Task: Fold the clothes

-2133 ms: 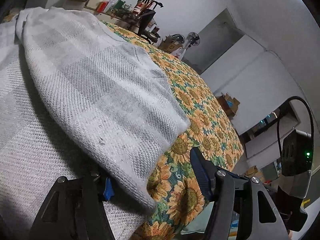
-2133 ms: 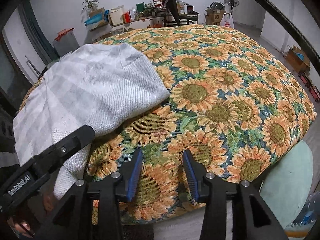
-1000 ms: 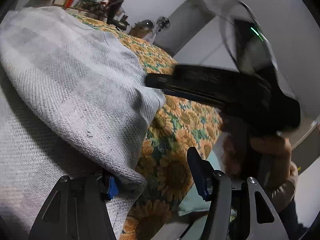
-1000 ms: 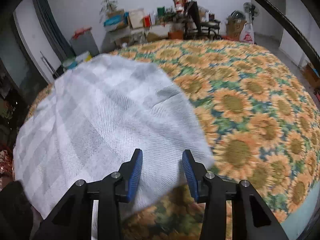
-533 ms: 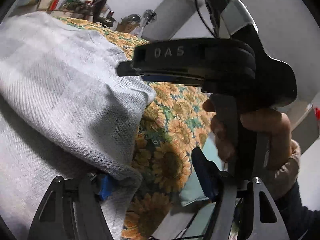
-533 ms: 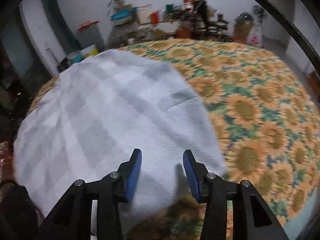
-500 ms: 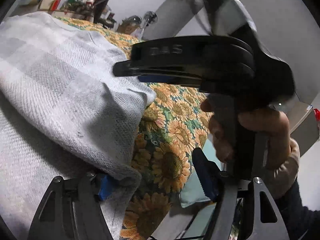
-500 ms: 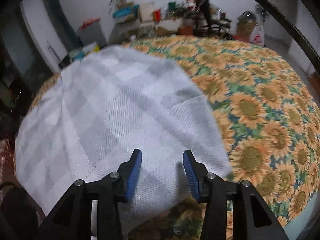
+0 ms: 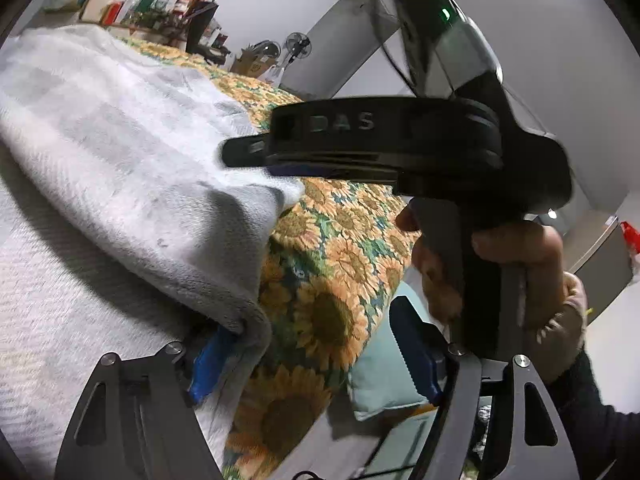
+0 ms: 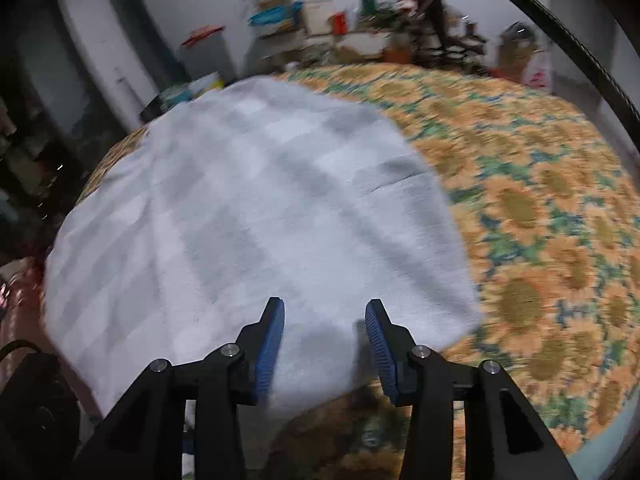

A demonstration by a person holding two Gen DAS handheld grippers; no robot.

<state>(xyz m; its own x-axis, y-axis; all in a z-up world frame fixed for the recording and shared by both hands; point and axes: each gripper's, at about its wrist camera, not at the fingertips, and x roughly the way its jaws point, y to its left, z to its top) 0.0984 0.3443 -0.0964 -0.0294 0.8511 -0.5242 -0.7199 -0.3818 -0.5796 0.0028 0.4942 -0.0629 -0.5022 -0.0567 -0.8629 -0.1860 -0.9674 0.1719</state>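
- The left hand-held gripper (image 9: 316, 354), black with blue ribbed pads, had its jaws spread wide; the left pad was tucked under the folded edge of the pale grey checked knitted garment (image 9: 120, 168), while the right pad stood clear over the edge of the bed.
- The right hand-held gripper (image 10: 324, 332) had its jaws parted, with nothing pinched between them, poised over the near hem of the same garment.
- In the left wrist view, that right hand-held gripper reached in from the right, its tip over the garment's corner, held by a person's hand (image 9: 516, 264) in a dark sleeve.
- The grey garment lay spread on the bed's sunflower-patterned cover (image 10: 540, 208), occupying the left part, with one layer folded over another along the near edge.
- A light teal cushion (image 9: 380, 376) sat below the bed's edge.
- Cluttered shelves (image 10: 340, 28) stood against the far wall, blurred.
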